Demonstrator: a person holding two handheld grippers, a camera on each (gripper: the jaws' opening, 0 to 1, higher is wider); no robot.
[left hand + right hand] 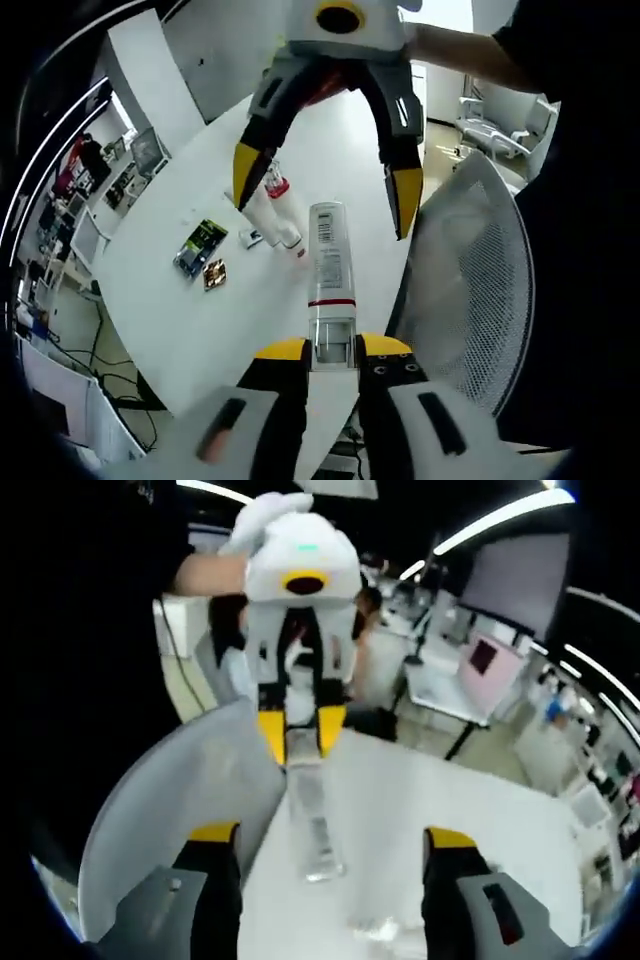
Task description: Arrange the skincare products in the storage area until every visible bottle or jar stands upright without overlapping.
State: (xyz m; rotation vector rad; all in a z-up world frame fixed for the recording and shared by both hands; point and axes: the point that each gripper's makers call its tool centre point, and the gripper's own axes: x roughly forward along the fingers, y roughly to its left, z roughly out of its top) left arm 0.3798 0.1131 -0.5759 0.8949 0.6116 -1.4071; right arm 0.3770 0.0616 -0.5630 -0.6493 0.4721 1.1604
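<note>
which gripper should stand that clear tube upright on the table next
Left, probably. The left gripper is shut on the clear tube at one end, so it can tip it up. The right gripper hangs open above it, holding nothing.

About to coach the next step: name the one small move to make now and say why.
Probably lower the clear tube and stand it on the white table. The left tongs clamp its end and hold it out level, the right tongs hang open above it, and two small bottles lie nearby.
</note>
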